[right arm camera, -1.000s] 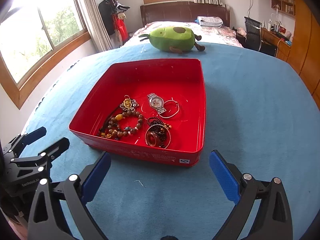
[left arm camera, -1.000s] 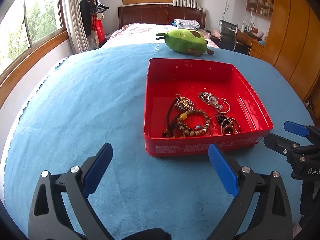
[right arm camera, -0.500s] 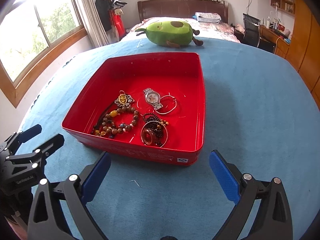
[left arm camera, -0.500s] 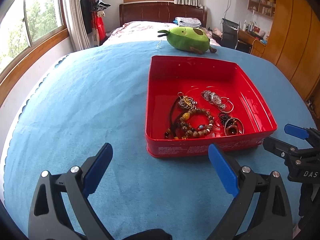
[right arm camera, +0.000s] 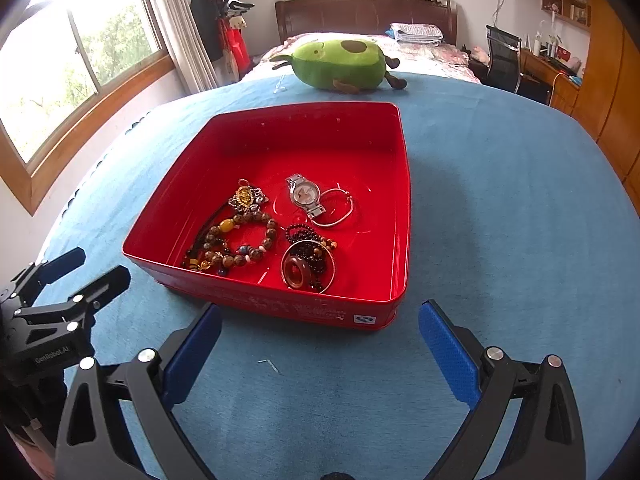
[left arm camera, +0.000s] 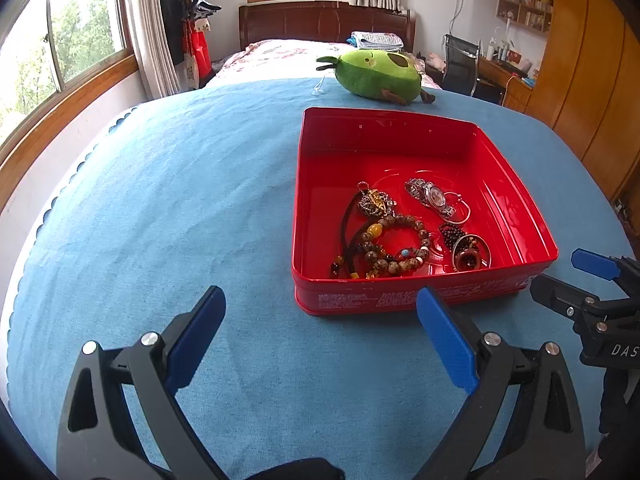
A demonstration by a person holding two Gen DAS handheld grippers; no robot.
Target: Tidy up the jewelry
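Jewelry sits in a shallow red metal tin (left arm camera: 512, 200) on the blue cloth-covered table (left arm camera: 180, 208): brown beaded bracelet (right arm camera: 236, 242), silver wristwatch (right arm camera: 305, 195), thin silver bangle (right arm camera: 338, 211), dark bead string with ring (right arm camera: 306, 266), ornate pendant (right arm camera: 245, 198). Left gripper (left arm camera: 320, 334) and right gripper (right arm camera: 320, 342) both hover spread wide, empty, just short of the tin's near wall. Only the right wrist view shows a small white scrap (right arm camera: 269, 363) on the cloth. Green avocado plush toy (left arm camera: 378, 74) lies behind the tin.
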